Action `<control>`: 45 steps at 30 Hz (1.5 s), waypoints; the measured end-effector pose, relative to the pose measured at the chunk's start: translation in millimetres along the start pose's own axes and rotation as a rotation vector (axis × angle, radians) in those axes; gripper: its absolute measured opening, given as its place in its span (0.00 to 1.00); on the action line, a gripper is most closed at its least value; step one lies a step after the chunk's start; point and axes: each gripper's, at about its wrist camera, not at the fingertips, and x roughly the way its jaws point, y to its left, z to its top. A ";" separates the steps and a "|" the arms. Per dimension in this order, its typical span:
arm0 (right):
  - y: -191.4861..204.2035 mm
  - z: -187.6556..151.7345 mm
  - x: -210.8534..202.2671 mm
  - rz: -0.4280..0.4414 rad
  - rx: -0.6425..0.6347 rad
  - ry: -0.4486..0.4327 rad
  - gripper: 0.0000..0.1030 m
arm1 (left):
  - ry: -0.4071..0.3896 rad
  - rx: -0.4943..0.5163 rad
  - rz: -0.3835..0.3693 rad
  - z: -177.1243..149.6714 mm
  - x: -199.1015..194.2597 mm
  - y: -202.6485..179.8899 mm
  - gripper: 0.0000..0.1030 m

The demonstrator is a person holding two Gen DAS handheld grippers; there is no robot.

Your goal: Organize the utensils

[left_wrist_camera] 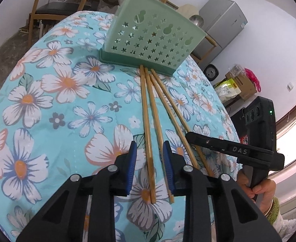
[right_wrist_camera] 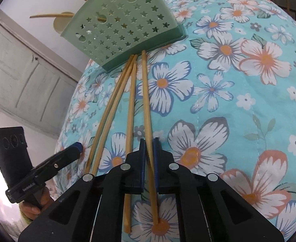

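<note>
Four bamboo chopsticks (right_wrist_camera: 131, 104) lie fanned on the floral cloth (right_wrist_camera: 238, 104), long axes running 6 to 12 o'clock, tips meeting at the green star-punched holder (right_wrist_camera: 123, 30). The right gripper (right_wrist_camera: 148, 157) is clamped on the rightmost stick (right_wrist_camera: 146, 92). The left gripper (left_wrist_camera: 149, 161) stands spread, straddling one stick (left_wrist_camera: 146, 121).
</note>
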 end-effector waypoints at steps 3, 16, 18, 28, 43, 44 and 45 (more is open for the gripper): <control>-7.8 -3.1 -6.1 0.004 0.028 -0.020 0.05 | 0.013 0.007 0.012 2.8 6.7 -0.7 0.24; -40.5 -21.1 -34.8 0.017 0.106 -0.053 0.05 | 0.038 0.056 0.139 19.6 36.9 -5.7 0.11; -40.4 -21.2 -34.9 0.017 0.107 -0.055 0.05 | 0.035 0.050 0.156 19.8 37.9 -5.4 0.06; -40.7 -30.1 -49.0 0.022 0.101 -0.060 0.04 | 0.003 -0.001 0.163 -0.7 8.4 -6.4 0.05; -23.7 -62.6 -72.5 -0.095 0.050 -0.079 0.22 | -0.020 0.002 0.188 -34.3 -25.5 -1.8 0.13; -23.2 -62.6 -74.3 -0.103 0.046 -0.086 0.31 | -0.024 0.001 0.179 -34.0 -24.3 -1.0 0.17; -21.9 -62.7 -76.7 -0.112 0.038 -0.096 0.35 | -0.030 0.000 0.177 -34.0 -23.7 -0.8 0.27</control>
